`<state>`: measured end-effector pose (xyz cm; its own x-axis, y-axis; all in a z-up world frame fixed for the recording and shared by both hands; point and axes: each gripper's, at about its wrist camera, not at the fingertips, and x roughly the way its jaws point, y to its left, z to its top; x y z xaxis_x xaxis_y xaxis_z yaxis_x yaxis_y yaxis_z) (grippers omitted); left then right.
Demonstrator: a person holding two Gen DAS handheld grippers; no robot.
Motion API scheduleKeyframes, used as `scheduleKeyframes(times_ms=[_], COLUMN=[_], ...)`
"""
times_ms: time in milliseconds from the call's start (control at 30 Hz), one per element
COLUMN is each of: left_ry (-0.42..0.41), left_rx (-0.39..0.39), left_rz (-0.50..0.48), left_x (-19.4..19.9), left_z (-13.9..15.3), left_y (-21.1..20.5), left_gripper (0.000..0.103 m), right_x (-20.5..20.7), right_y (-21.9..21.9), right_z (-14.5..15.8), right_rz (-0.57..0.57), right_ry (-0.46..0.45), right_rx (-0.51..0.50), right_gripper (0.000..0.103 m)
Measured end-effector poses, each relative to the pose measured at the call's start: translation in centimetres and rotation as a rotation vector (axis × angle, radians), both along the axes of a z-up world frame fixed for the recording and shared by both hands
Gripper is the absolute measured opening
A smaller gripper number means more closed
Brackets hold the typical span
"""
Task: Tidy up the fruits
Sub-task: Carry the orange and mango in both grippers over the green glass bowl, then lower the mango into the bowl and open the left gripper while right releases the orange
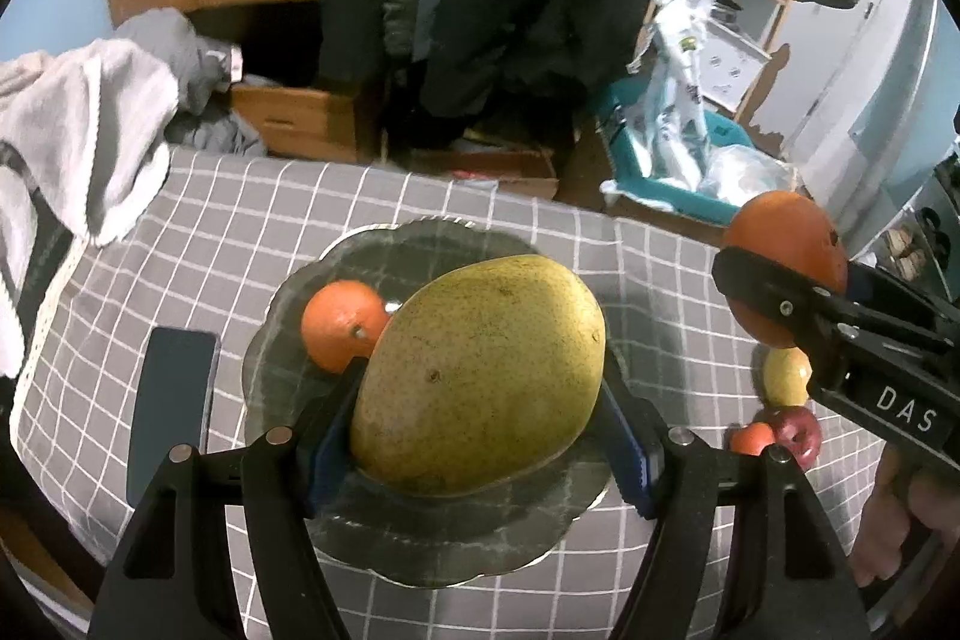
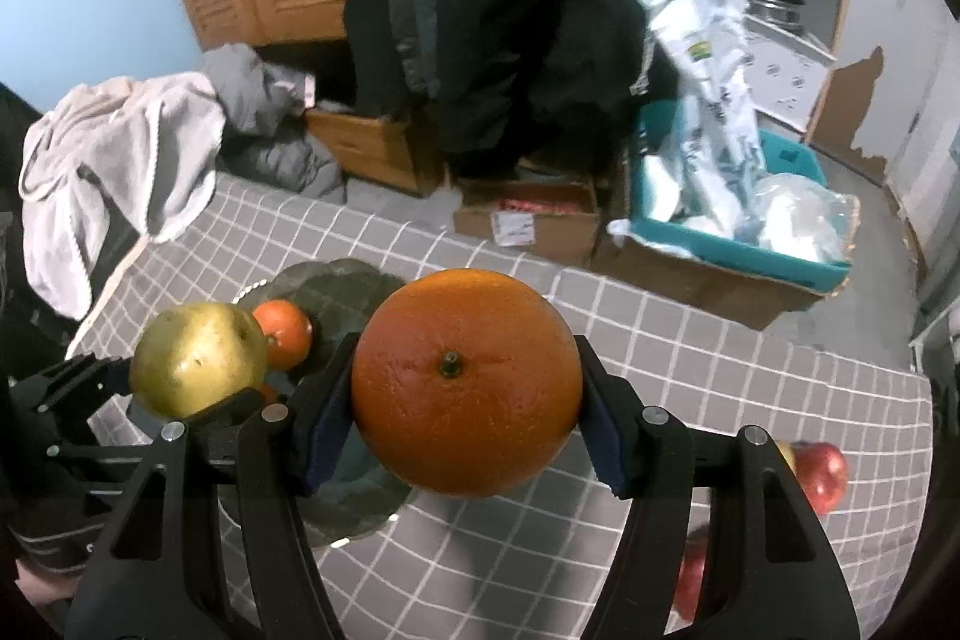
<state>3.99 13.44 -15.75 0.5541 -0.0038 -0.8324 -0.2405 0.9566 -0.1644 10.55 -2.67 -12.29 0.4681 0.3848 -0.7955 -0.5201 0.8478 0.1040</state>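
My left gripper (image 1: 480, 388) is shut on a large yellow-green mango (image 1: 480, 376), held just above a dark glass plate (image 1: 420, 538). A small orange (image 1: 342, 325) lies on the plate's far left side. To the right, my right gripper (image 1: 786, 286) is shut on a big orange (image 1: 780, 244), raised over the table. In the right wrist view the big orange (image 2: 465, 382) fills my right gripper (image 2: 465, 388), with the mango (image 2: 198, 367), the small orange (image 2: 285, 331) and the plate (image 2: 342, 286) to its left.
On the grey checked cloth (image 1: 240, 220) right of the plate lie a yellow fruit (image 1: 786, 376), a red apple (image 1: 798, 430) and a small orange-red fruit (image 1: 750, 439). A dark flat object (image 1: 174, 400) lies left of the plate. Clothes (image 1: 90, 130) hang over the far left corner.
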Motion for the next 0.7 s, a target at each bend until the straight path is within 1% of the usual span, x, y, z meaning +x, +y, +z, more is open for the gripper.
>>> scheduleKeyframes(times_ms=[100,267,400,700], left_ry=[0.026,0.092,0.14,0.216], left_rx=[-0.007,-0.009,-0.032,-0.058], left_rz=[0.008,0.027,0.037,0.037], left_x=[0.1,0.2,0.2,0.2], left_z=[-1.1,-3.8,-5.7,-8.6], left_y=[0.6,1.5,2.0,2.2], left_gripper=[0.073,0.073,0.073,0.073], right_x=[0.1,0.1,0.4,0.6], right_y=[1.1,2.9,3.7,4.8], right_z=[-1.0,-2.9,-4.1,-5.4], right_rz=[0.017,0.048,0.054,0.061], right_ry=[0.021,0.061,0.095,0.129], right_rx=[-0.008,-0.023,-0.027,-0.043], right_gripper=[0.066,0.066,0.066,0.066])
